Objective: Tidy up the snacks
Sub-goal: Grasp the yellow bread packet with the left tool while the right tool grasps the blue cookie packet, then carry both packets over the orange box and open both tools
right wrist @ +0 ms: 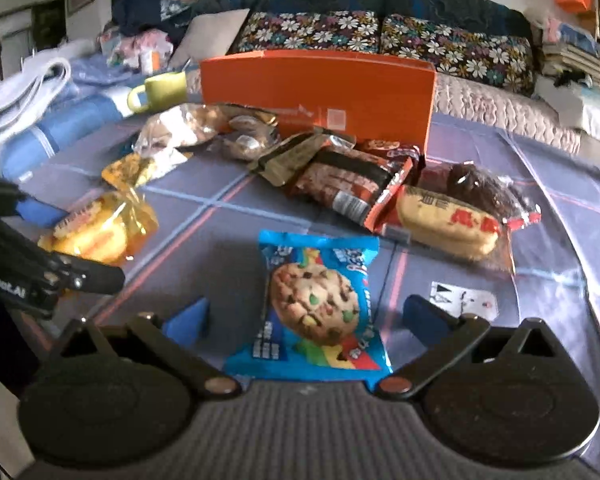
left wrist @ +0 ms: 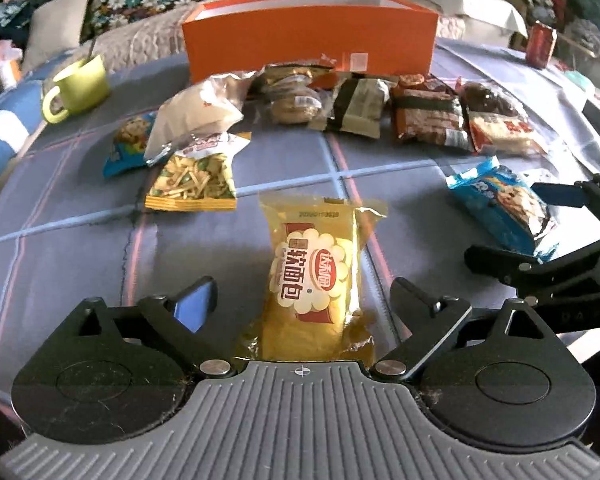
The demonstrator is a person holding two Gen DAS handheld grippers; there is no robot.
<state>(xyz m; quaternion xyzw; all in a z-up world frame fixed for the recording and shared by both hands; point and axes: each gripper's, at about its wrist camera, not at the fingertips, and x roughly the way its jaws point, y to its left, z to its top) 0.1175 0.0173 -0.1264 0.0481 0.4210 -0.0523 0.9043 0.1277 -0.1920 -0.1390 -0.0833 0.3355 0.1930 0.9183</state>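
A yellow soft-bread packet lies on the blue-grey checked cloth between the fingers of my left gripper, which is open, with gaps on both sides of the packet. In the right wrist view a blue cookie packet lies flat between the fingers of my right gripper, also open, pads clear of the wrapper. Each gripper shows in the other's view: the right gripper around the cookie packet, the left gripper around the bread packet. An open orange box stands at the back.
Several snack packets lie in a row before the orange box: a brown packet, a pale one, a chips bag. A green mug stands back left, a red can back right. A flowered sofa lies behind.
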